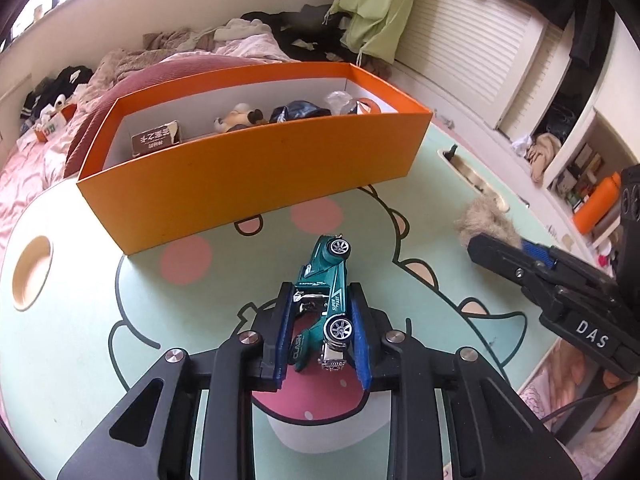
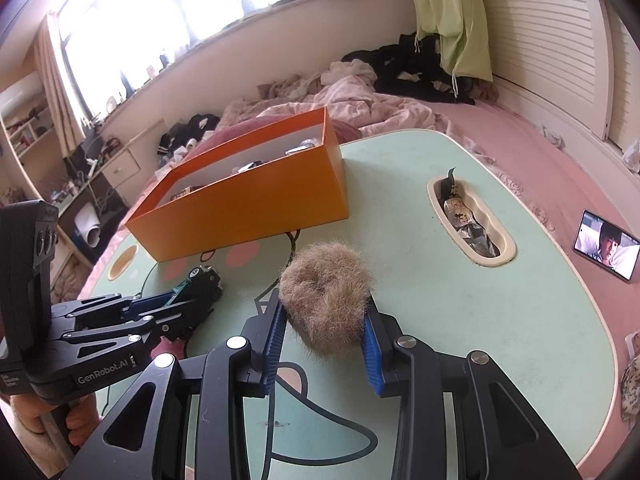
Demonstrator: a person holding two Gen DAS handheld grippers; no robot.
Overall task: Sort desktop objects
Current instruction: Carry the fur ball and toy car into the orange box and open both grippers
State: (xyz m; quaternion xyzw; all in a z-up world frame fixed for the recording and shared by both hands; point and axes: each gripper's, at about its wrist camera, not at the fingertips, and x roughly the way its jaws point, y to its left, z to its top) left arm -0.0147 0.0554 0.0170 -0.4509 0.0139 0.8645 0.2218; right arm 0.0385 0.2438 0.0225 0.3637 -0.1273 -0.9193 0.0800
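Left wrist view: a green toy car (image 1: 325,304) is clamped by the left gripper (image 1: 322,308), orange box (image 1: 256,184) at twelve o'clock; a furry scrunchie (image 2: 326,300) is pinched by the right gripper (image 2: 325,320).

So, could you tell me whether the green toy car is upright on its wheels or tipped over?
Tipped: the green toy car lies on its side, wheels facing sideways, in the left gripper.

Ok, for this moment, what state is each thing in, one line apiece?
Left gripper: shut on the toy car.
Toy car: on its side, wheels sideways, clamped.
Right gripper: shut on the fur ball.
Fur ball: squeezed between the pads, on the table.
Orange box: open, lidless, several items inside.
Phone: screen on, lying on the bed.
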